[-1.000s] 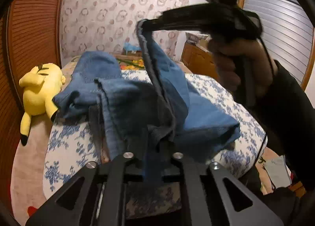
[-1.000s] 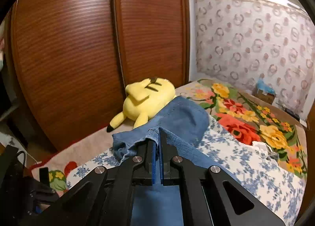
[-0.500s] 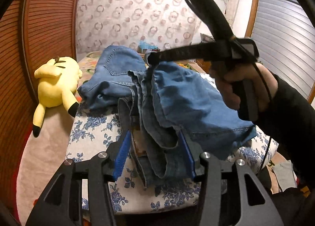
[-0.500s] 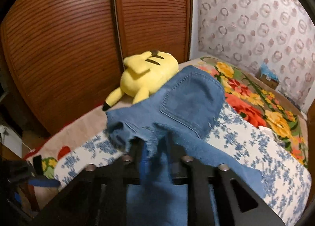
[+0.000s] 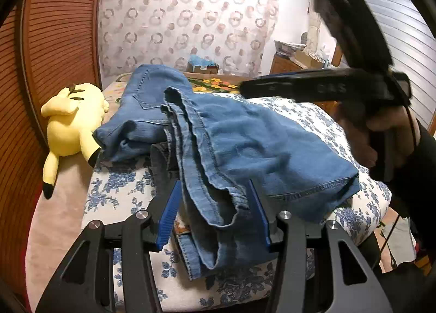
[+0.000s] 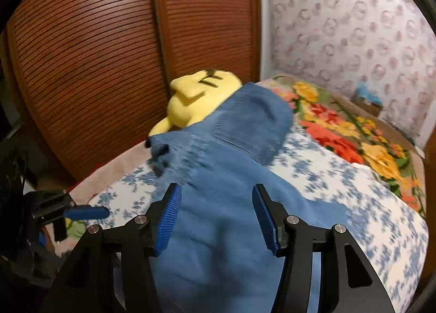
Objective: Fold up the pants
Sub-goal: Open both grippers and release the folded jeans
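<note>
your left gripper (image 5: 214, 215) stands released around a bunched fold of the jeans (image 5: 245, 144), which lie heaped on the flowered bedspread (image 5: 109, 190) beside a yellow plush toy (image 5: 70, 119); your right gripper (image 6: 215, 212) is opening, pads clear of the denim beneath.

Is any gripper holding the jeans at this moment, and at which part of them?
Nothing is held. The jeans lie loose between the left gripper's open pads; the right gripper is opening above them.

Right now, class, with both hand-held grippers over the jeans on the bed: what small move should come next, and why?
Probably draw the left hand-held gripper back: its pads stand apart, denim bunched loosely between them. The right hand-held gripper is opening above the jeans.
</note>
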